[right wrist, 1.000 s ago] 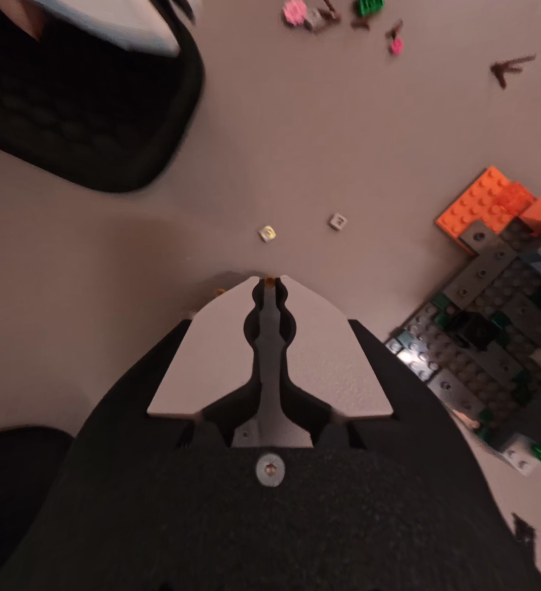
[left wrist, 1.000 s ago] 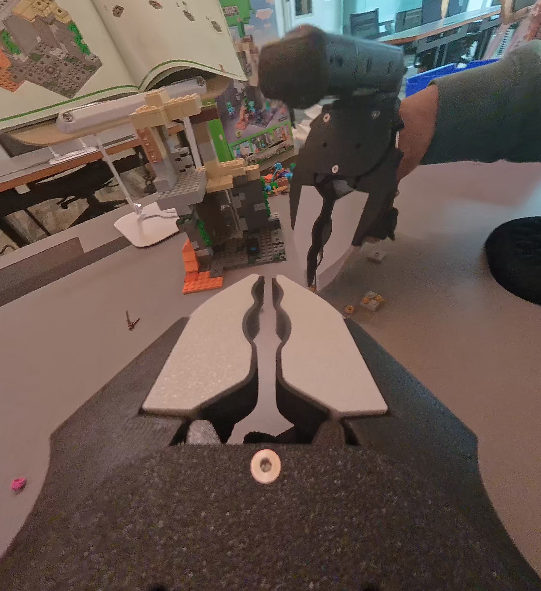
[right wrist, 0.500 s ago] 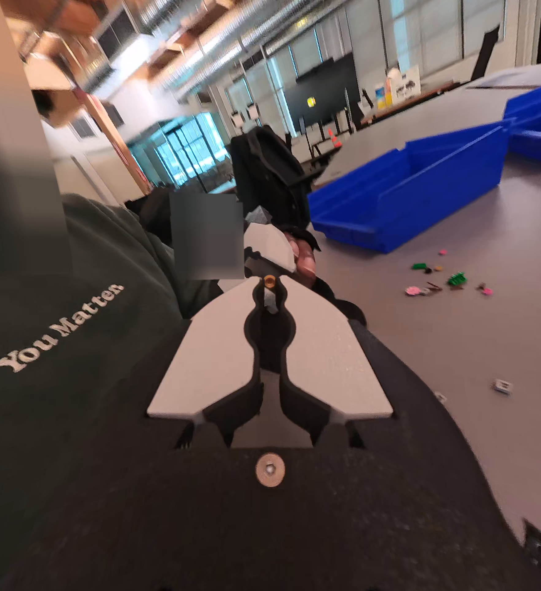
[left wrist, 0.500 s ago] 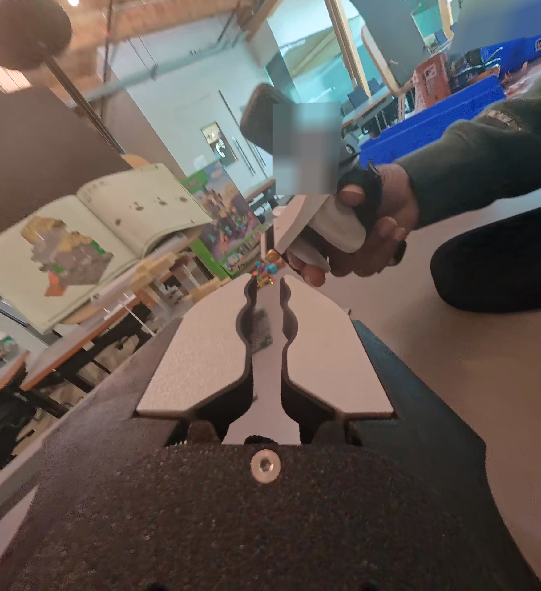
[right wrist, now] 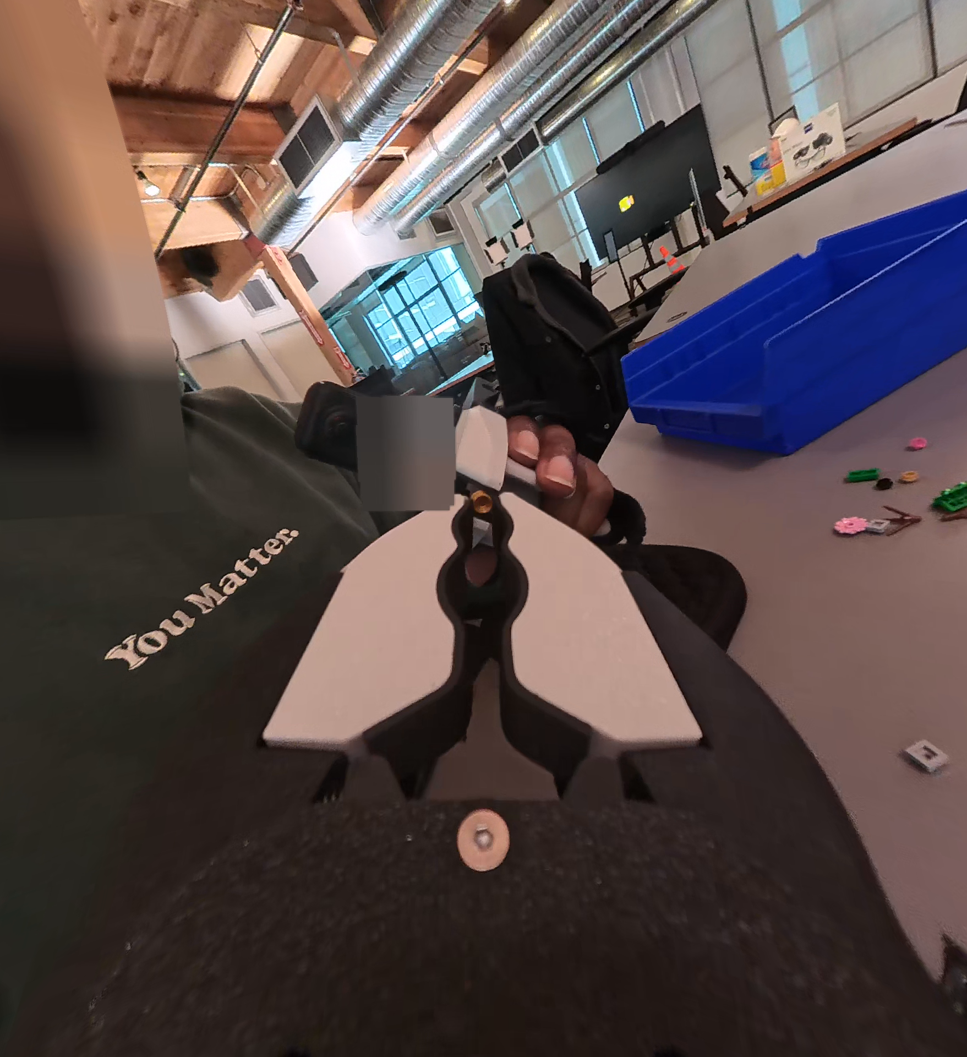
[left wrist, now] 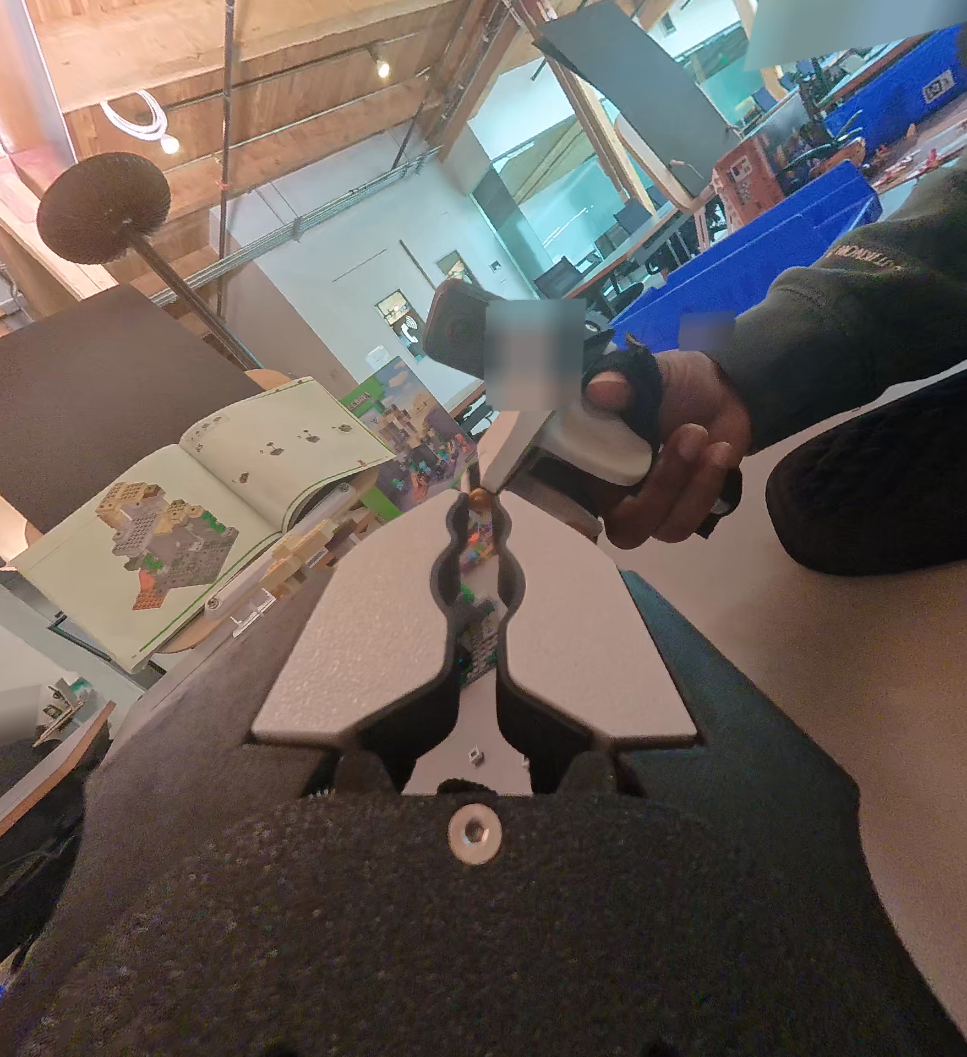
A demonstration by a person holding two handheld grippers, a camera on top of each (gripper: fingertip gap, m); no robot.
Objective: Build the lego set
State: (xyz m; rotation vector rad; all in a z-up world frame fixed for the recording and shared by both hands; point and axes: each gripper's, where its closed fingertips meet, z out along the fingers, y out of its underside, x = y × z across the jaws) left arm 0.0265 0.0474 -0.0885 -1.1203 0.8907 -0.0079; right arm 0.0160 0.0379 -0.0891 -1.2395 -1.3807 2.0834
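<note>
A small gold round stud [right wrist: 480, 503] is pinched at the tips of my right gripper [right wrist: 481, 506], which is raised off the table. My left gripper [left wrist: 478, 496] is raised too and meets it tip to tip. The stud [left wrist: 478, 499] sits right in the narrow gap between its tips. I cannot tell whether the left jaws press on it. The partly built lego model [left wrist: 298, 557] shows only in part, behind the left fingers. The left gripper also shows in the right wrist view [right wrist: 484, 486].
An open instruction booklet [left wrist: 212, 515] on a stand and the set's box [left wrist: 412, 446] are behind. A black pad [left wrist: 898, 475] lies to the right. A blue bin [right wrist: 812, 343], loose green pieces [right wrist: 955, 500], a pink flower [right wrist: 850, 525] and a grey tile [right wrist: 925, 756] lie on the grey table [right wrist: 870, 629]. The tips of both grippers are at nearly the same place. Both grippers' tips are roughly 30 centimetres from the partly built lego model [left wrist: 298, 557].
My right gripper lifted the stud off the table and turned to face the left gripper. The left gripper tilted up to meet it, and its jaws have narrowed around the stud.
</note>
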